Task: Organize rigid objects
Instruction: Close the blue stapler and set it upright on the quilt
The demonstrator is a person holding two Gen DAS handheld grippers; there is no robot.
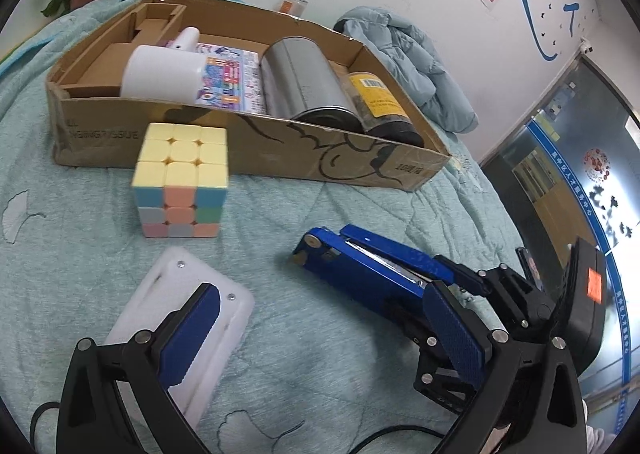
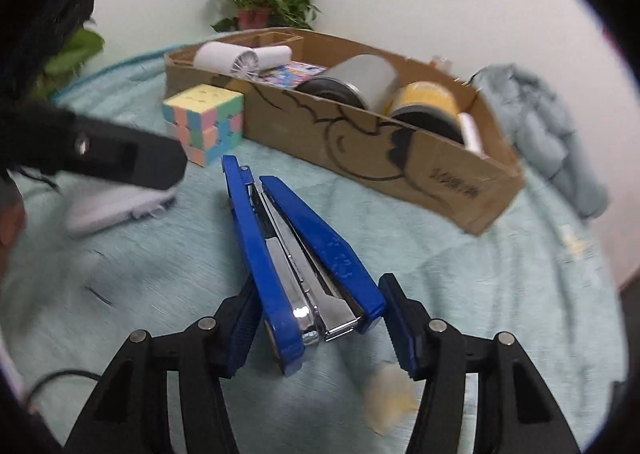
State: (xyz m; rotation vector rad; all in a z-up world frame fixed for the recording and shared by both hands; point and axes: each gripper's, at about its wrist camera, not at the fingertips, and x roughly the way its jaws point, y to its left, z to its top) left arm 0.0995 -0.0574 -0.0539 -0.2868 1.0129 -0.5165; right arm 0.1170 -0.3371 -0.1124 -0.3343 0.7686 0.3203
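Note:
A blue stapler lies on its side on the teal bedspread, its arms spread in a narrow V. My right gripper has both pads against the wide end and is shut on it; the stapler and that gripper also show at the right of the left wrist view. My left gripper stands open, with nothing between its fingers. Its left finger hangs over a white plastic block. A pastel puzzle cube sits in front of the cardboard box.
The box holds a white cylinder, a colourful pack, a silver tin and a yellow-labelled jar. A pale blue jacket lies to its right. A potted plant stands behind, by the wall.

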